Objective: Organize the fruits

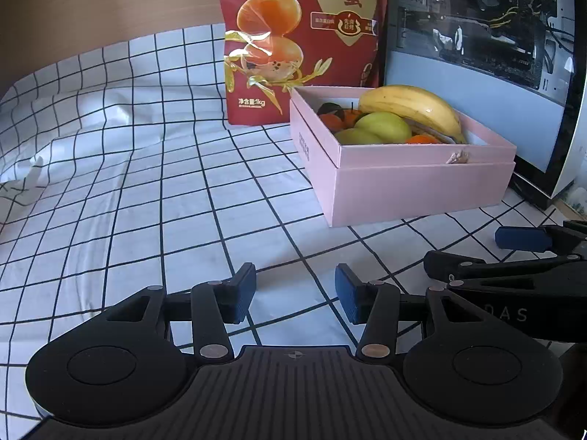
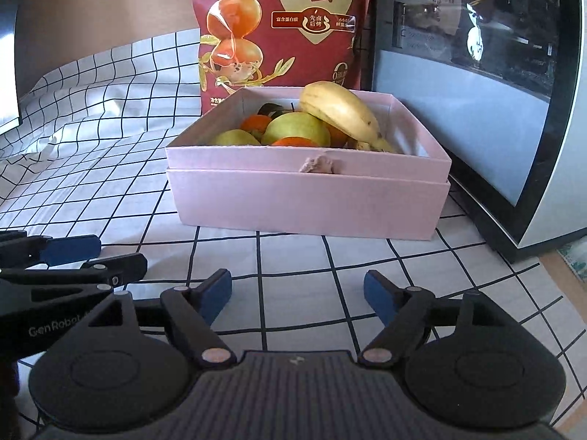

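A pink box (image 1: 403, 183) (image 2: 304, 201) stands on the checked cloth, holding a banana (image 1: 411, 106) (image 2: 341, 110), two green pears (image 1: 383, 126) (image 2: 297, 128) and several oranges (image 2: 255, 123). My left gripper (image 1: 295, 289) hovers low over the cloth, well short of the box, open with nothing between its blue pads. My right gripper (image 2: 298, 293) sits just in front of the box, open and empty. In the left wrist view the right gripper's fingers (image 1: 521, 238) show at the right edge. The left gripper's fingers (image 2: 71, 249) show at the left edge of the right wrist view.
A tall red snack bag (image 1: 304, 36) (image 2: 282, 25) stands behind the box. A glass-sided computer case (image 1: 488, 47) (image 2: 488, 91) is close on the box's right. The white checked cloth (image 1: 128, 183) lies wrinkled at the left.
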`<action>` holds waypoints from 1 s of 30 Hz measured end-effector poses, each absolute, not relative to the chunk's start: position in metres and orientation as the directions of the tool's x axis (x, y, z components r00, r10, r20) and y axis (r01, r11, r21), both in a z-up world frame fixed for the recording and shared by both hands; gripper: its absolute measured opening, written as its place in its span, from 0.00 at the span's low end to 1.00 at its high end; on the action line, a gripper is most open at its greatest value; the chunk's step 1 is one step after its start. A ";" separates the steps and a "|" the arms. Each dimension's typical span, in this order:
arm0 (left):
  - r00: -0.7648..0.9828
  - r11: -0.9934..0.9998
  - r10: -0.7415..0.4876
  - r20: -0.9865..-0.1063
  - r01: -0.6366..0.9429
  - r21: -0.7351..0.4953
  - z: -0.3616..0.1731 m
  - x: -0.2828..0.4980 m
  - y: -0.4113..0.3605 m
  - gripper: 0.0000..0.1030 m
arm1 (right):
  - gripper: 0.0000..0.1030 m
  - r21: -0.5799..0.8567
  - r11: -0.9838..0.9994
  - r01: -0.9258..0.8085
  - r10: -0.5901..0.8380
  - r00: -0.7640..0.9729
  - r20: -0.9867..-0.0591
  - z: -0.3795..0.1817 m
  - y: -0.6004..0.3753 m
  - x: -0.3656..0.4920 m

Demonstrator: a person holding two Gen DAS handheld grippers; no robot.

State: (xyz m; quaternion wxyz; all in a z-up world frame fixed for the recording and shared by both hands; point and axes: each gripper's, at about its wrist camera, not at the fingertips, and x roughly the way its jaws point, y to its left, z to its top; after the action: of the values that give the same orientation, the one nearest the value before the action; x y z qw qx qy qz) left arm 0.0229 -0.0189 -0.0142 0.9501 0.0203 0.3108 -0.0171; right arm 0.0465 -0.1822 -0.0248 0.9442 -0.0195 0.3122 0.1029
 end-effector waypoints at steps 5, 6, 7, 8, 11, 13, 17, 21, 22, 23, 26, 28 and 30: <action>0.807 0.998 -0.027 -0.590 0.050 0.023 -0.015 0.023 -0.017 0.51 | 0.77 0.031 0.981 -0.193 0.174 0.787 -0.591 -0.025 -0.184 0.046; 0.807 0.998 -0.027 -0.590 0.050 0.022 -0.015 0.023 -0.017 0.51 | 0.78 0.031 0.981 -0.192 0.173 0.788 -0.591 -0.025 -0.183 0.046; 0.807 0.998 -0.028 -0.590 0.050 0.022 -0.015 0.023 -0.017 0.51 | 0.78 0.031 0.981 -0.193 0.174 0.788 -0.591 -0.025 -0.184 0.046; 0.807 0.998 -0.028 -0.590 0.051 0.021 -0.015 0.023 -0.017 0.51 | 0.78 0.031 0.981 -0.193 0.173 0.788 -0.591 -0.025 -0.184 0.046; 0.807 0.998 -0.028 -0.590 0.050 0.022 -0.015 0.023 -0.018 0.51 | 0.78 0.031 0.981 -0.193 0.173 0.788 -0.591 -0.025 -0.184 0.046; 0.807 0.998 -0.028 -0.590 0.050 0.022 -0.015 0.023 -0.018 0.51 | 0.78 0.031 0.981 -0.192 0.173 0.788 -0.591 -0.025 -0.183 0.046; 0.807 0.999 -0.027 -0.590 0.050 0.022 -0.015 0.023 -0.018 0.51 | 0.78 0.031 0.981 -0.193 0.173 0.788 -0.591 -0.025 -0.184 0.046; 0.807 0.999 -0.027 -0.590 0.050 0.022 -0.015 0.023 -0.018 0.51 | 0.78 0.031 0.981 -0.193 0.174 0.788 -0.591 -0.025 -0.184 0.046; 0.807 0.999 -0.027 -0.590 0.050 0.022 -0.015 0.023 -0.018 0.51 | 0.78 0.031 0.981 -0.193 0.174 0.788 -0.591 -0.025 -0.184 0.046; 0.807 0.999 -0.028 -0.590 0.050 0.021 -0.015 0.023 -0.018 0.51 | 0.78 0.031 0.981 -0.193 0.174 0.788 -0.591 -0.025 -0.184 0.046; 0.807 0.999 -0.027 -0.590 0.049 0.022 -0.015 0.023 -0.018 0.51 | 0.78 0.031 0.981 -0.193 0.174 0.788 -0.591 -0.025 -0.184 0.046; 0.807 0.999 -0.027 -0.590 0.049 0.022 -0.015 0.023 -0.018 0.51 | 0.78 0.031 0.981 -0.193 0.174 0.788 -0.591 -0.025 -0.184 0.046; 0.807 0.999 -0.027 -0.590 0.049 0.022 -0.015 0.023 -0.018 0.51 | 0.78 0.031 0.981 -0.193 0.174 0.788 -0.591 -0.025 -0.184 0.046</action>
State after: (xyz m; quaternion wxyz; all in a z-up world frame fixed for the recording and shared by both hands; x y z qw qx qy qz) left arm 0.0229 -0.0182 -0.0147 0.9504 0.0179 0.3099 -0.0200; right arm 0.0464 -0.1838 -0.0248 0.9453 -0.0156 0.3111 0.0969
